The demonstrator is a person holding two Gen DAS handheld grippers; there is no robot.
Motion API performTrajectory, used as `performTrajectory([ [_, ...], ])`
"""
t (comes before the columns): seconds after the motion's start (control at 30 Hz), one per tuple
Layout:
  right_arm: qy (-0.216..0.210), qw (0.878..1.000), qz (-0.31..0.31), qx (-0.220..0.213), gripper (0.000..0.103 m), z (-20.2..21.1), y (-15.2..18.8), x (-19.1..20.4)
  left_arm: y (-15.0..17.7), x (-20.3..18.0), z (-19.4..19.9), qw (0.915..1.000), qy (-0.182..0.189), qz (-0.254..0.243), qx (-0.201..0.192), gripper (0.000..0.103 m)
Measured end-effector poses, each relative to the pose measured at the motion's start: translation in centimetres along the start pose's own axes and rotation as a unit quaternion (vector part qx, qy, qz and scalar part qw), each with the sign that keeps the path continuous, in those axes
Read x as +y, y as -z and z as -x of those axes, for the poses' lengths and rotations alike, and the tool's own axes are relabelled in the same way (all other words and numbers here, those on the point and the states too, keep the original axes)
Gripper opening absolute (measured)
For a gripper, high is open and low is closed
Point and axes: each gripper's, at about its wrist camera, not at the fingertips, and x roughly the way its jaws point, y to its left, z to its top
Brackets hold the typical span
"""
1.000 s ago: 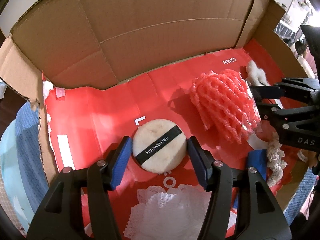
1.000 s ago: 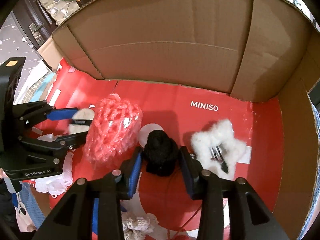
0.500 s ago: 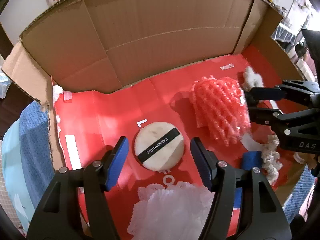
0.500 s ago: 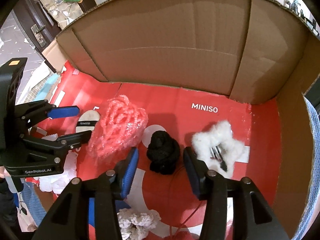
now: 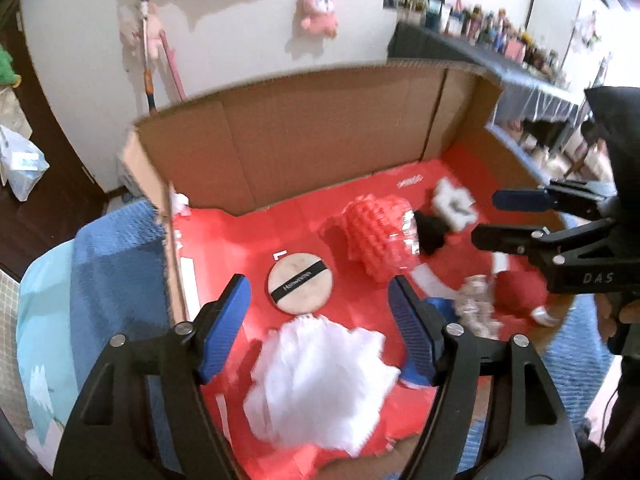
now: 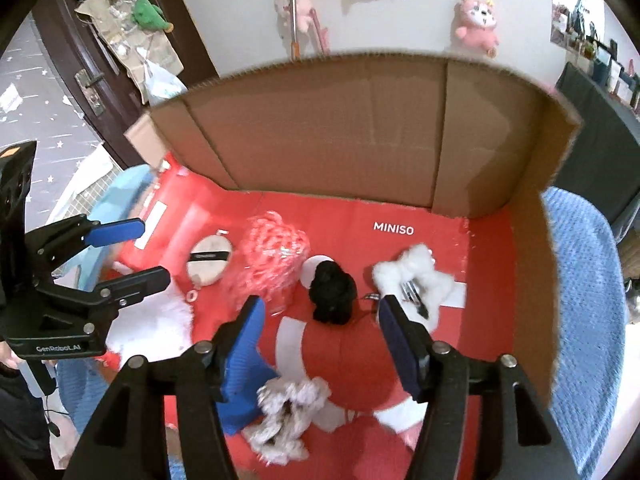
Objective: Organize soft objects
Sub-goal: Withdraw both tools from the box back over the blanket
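Red box floor, soft things laid out, both tools empty.
Left hand-held gripper (image 5: 320, 312) and right hand-held gripper (image 6: 320, 320) gape, holding nothing; white fluff (image 5: 320, 380) nearest, powder puff (image 5: 300, 284) at 12 o'clock, pink net (image 5: 380, 236), black pompom (image 6: 332, 296) beyond; sorting looks nearly done.
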Motion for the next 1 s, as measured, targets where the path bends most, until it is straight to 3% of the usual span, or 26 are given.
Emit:
performTrajectory([
  [0.27,0.017,0.998,0.027,-0.063,0.082,7.2,2.4,3.1,3.4,-2.4,6.9,0.9949,-0.011,0.023,-0.098,0.084],
  [0.47,0.044,0.989,0.051,-0.133,0.102,13.0,6.5,5.5,8.4,-5.2,11.9,0.9832,-0.033,0.023,-0.178,0.093],
  [0.87,0.097,0.968,0.047,-0.225,0.103,17.5,17.6,7.6,17.0,-9.3,13.4,0.9703,-0.031,0.042,-0.236,0.097],
  [1.0,0.116,0.961,0.037,-0.247,0.103,17.4,20.6,7.6,18.5,-10.0,12.8,0.9669,-0.058,0.049,-0.244,0.097],
])
